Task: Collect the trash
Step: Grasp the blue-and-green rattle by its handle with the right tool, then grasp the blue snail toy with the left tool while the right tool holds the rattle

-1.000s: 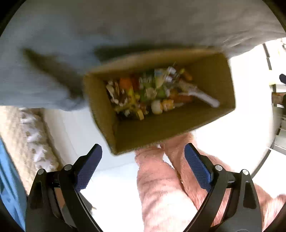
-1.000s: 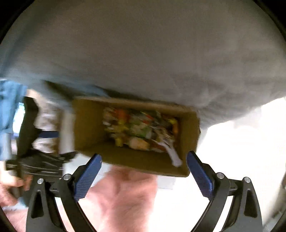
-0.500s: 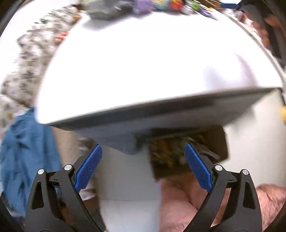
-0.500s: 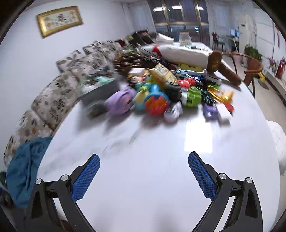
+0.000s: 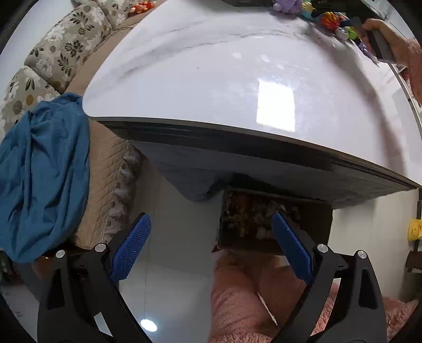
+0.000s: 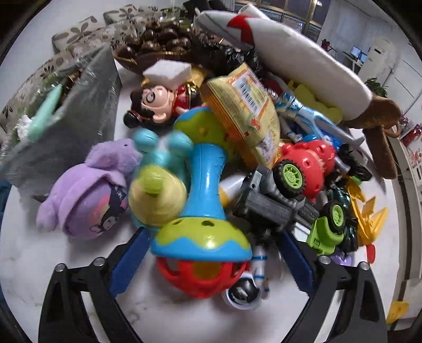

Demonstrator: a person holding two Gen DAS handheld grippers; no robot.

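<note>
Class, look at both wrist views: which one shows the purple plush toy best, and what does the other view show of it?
The right wrist view is best: the purple plush toy lies close and whole on the white table, beside the blue rattle. In the left wrist view it is only a tiny purple patch at the table's far edge.

a blue cloth drapes the floral sofa, and a purple plush lies beside a grey box.

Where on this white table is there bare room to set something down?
The near half of the white table is bare, from its dark front edge back to the toy pile. A smaller bare strip lies in front of the purple plush. Around the red ball and green truck it is crowded.
</note>
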